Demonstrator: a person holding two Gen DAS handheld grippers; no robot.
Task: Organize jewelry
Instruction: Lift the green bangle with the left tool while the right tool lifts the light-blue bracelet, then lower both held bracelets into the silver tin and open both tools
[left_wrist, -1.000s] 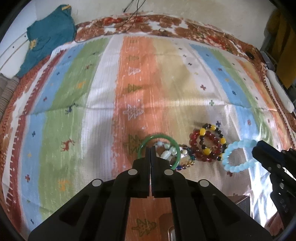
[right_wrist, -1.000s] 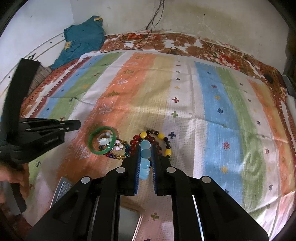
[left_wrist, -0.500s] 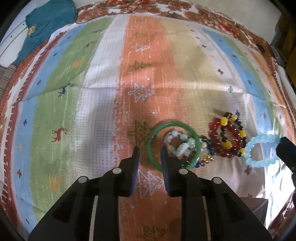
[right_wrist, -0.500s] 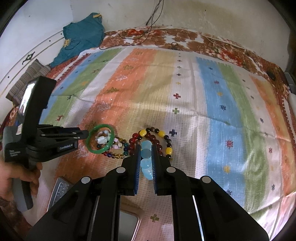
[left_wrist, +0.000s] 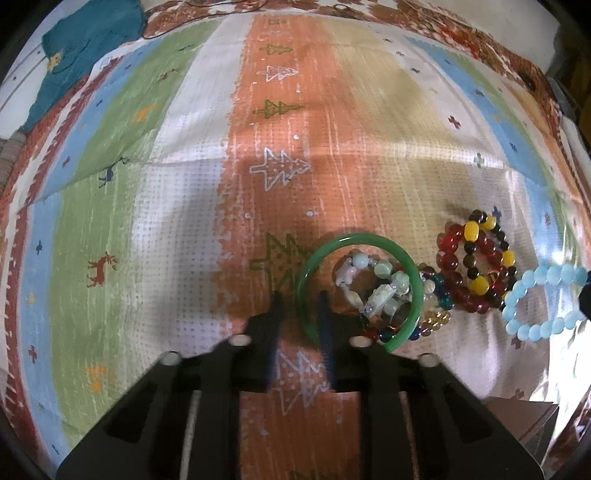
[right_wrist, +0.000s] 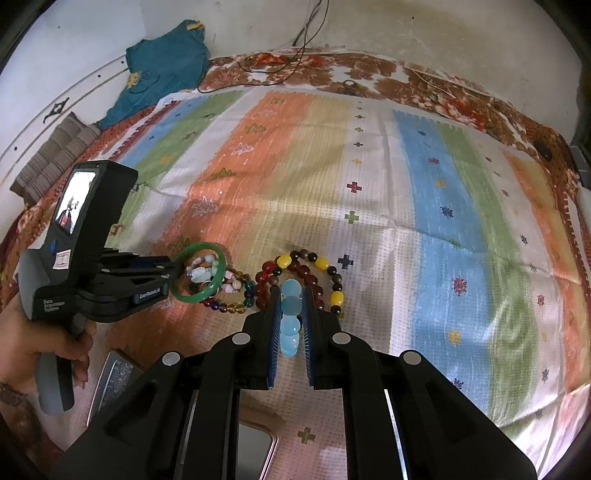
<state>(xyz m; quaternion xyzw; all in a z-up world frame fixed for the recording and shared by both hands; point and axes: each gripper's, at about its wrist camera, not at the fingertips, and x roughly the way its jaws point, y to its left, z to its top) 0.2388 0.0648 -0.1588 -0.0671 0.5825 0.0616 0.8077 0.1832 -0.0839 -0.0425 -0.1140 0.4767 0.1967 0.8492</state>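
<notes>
A green bangle (left_wrist: 360, 243) lies on the striped cloth around a pale stone bracelet (left_wrist: 376, 291). My left gripper (left_wrist: 298, 308) is open with its two fingers either side of the bangle's near-left rim. Right of it lie a small multicolour bead bracelet (left_wrist: 432, 317) and a red, yellow and dark bead bracelet (left_wrist: 471, 266). My right gripper (right_wrist: 291, 295) is shut on a light blue bead bracelet (right_wrist: 290, 317), which also shows in the left wrist view (left_wrist: 543, 302). The bangle (right_wrist: 199, 273) and the left gripper (right_wrist: 173, 269) show in the right wrist view.
The striped cloth (right_wrist: 369, 177) covers a bed. A teal garment (right_wrist: 162, 70) and a folded striped cloth (right_wrist: 51, 158) lie at the far left. A box (right_wrist: 255, 443) and a metal-edged object (right_wrist: 110, 380) sit at the near edge.
My left gripper opened and moved forward, so its fingers now straddle the green bangle's rim. My right gripper stays shut on the blue bracelet.
</notes>
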